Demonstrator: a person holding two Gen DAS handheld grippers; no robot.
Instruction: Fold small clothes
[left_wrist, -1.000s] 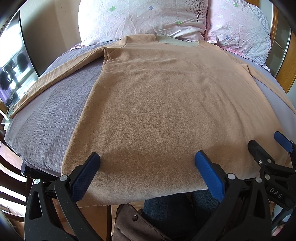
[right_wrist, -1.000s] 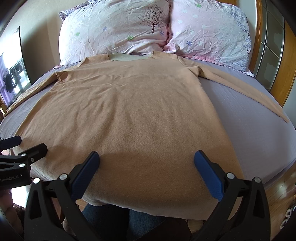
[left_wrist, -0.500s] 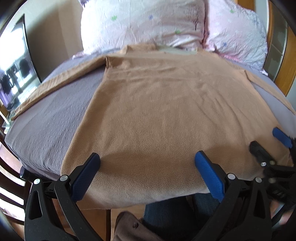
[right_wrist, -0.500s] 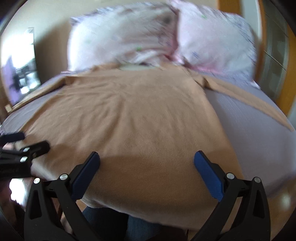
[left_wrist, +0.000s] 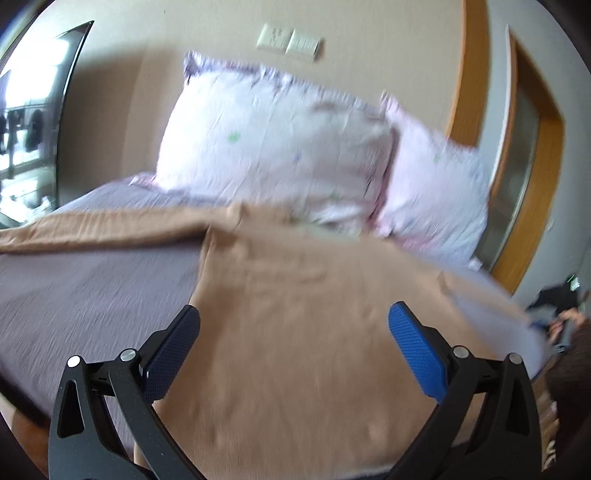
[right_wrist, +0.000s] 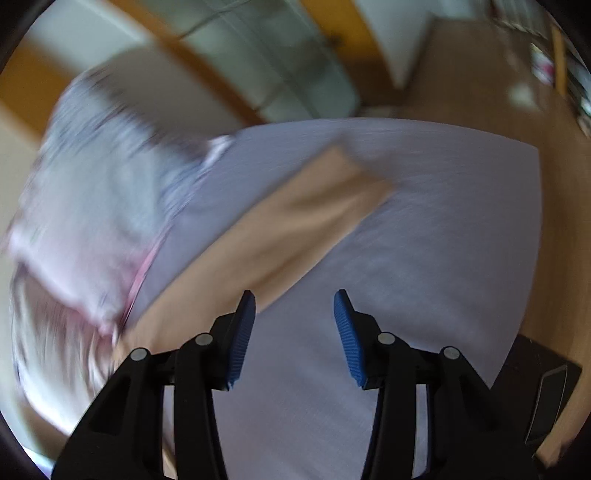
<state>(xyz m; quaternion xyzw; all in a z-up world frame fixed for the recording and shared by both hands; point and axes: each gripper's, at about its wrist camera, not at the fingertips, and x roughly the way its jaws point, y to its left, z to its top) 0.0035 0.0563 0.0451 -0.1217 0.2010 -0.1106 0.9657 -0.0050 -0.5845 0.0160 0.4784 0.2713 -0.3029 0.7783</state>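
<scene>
A tan long-sleeved top (left_wrist: 314, 332) lies flat on the bed with its neck toward the pillows. My left gripper (left_wrist: 291, 339) is open and empty, above the top's body near its left side. The left sleeve (left_wrist: 96, 229) runs out to the left. In the right wrist view the right sleeve (right_wrist: 295, 221) lies stretched across the sheet, its cuff far from me. My right gripper (right_wrist: 293, 325) is open and empty, above the sheet just beside the sleeve. Both views are blurred.
A grey-lilac sheet (right_wrist: 424, 258) covers the bed. Two pale pink pillows (left_wrist: 277, 147) lean at the head. A wooden door frame (left_wrist: 532, 155) stands on the right. The wooden floor (right_wrist: 561, 221) lies past the bed's right edge.
Both grippers have left the hem. The left one has moved forward over the top's body. The right one has swung far right over the right sleeve, and its jaws have narrowed.
</scene>
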